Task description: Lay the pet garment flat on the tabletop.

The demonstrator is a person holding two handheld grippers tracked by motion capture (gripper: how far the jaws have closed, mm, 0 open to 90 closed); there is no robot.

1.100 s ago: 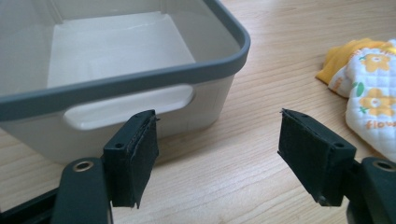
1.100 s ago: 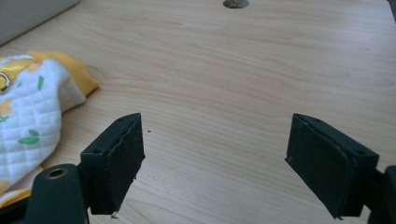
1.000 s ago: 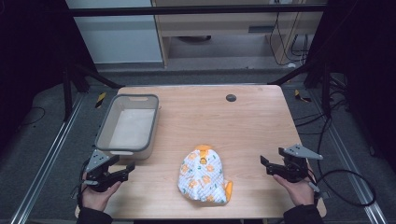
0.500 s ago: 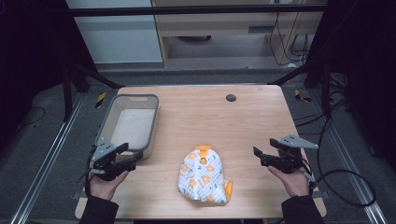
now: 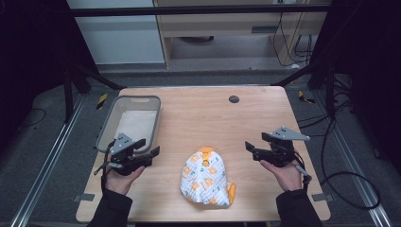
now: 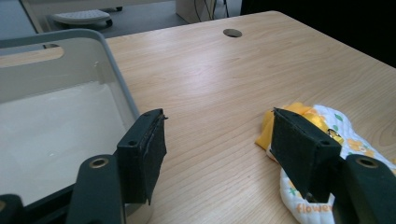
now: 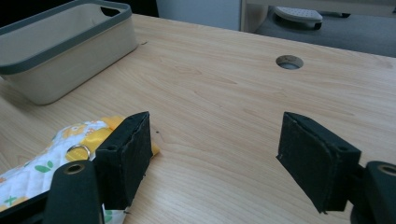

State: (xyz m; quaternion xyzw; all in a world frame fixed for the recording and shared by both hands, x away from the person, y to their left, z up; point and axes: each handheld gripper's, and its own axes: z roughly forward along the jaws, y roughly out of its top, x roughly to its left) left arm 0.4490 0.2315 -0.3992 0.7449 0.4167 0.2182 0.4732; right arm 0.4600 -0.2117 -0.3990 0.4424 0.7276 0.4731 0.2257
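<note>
A crumpled white cloth with an orange print and orange trim (image 5: 205, 177) lies on the wooden table near its front edge, between the two hands. It also appears as the cloth (image 6: 345, 135) and the cloth (image 7: 56, 140). My left gripper (image 5: 153, 151) hovers left of it, beside the near corner of a grey bin (image 5: 135, 98). Its jaws (image 6: 218, 116) are open and have just been closing, with nothing between them. My right gripper (image 5: 249, 147) hovers right of the cloth, pointing toward it. It is open (image 7: 215, 119), has just closed slightly, and holds nothing.
The grey bin (image 6: 116, 79) at the table's left holds nothing; it stands far off as the bin (image 7: 65, 39). A round cable hole (image 5: 233, 99) sits in the far middle of the table. Dark frame posts and floor cables surround the table.
Both hands have moved forward and inward toward the cloth. The left gripper has come onto the table beside the bin. The cloth has not moved.
</note>
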